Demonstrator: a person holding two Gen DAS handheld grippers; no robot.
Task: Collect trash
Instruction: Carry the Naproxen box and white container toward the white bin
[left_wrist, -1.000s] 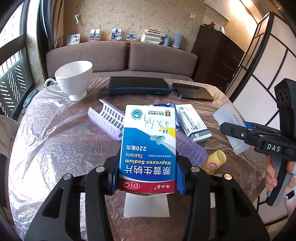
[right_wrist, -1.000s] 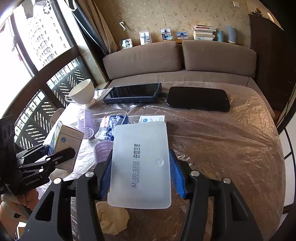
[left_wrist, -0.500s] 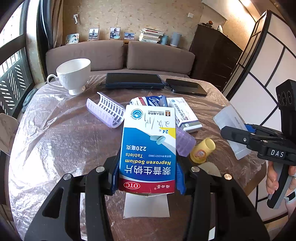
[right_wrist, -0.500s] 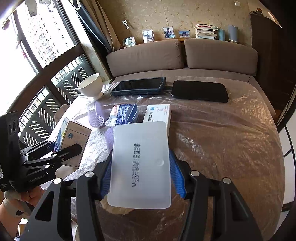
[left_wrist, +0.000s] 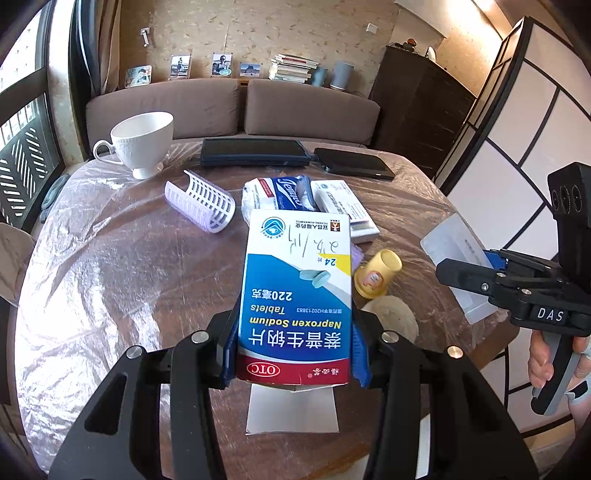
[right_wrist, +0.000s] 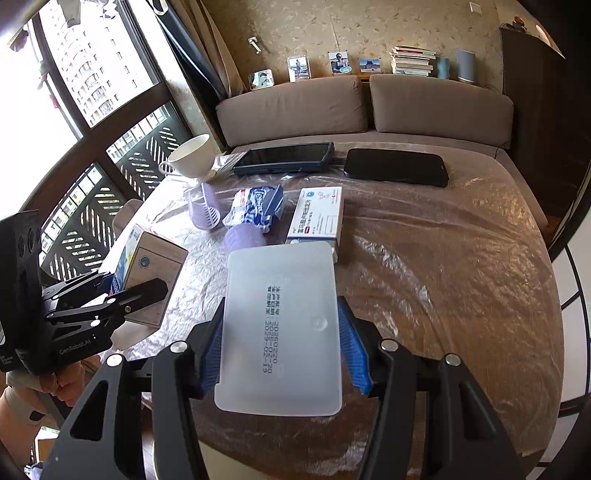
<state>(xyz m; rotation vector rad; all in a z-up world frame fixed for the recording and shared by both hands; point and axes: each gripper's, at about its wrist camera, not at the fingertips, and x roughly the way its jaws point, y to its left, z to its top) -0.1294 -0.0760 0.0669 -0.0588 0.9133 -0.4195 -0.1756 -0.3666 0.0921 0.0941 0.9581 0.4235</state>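
My left gripper is shut on a blue and white Naproxen Sodium tablet box, held above the near table edge; the box also shows in the right wrist view. My right gripper is shut on a frosted white plastic case with a printed date; the case also shows in the left wrist view. On the table lie a tissue pack, a white medicine box, a yellow cap, a crumpled paper wad and lilac hair rollers.
A white teacup, a tablet and a black phone stand at the far side of the plastic-covered round table. A brown sofa is behind. A dark cabinet and a screen stand on the right.
Both grippers have drawn back toward the near table edge and risen, each still holding its item. The table objects look farther away.
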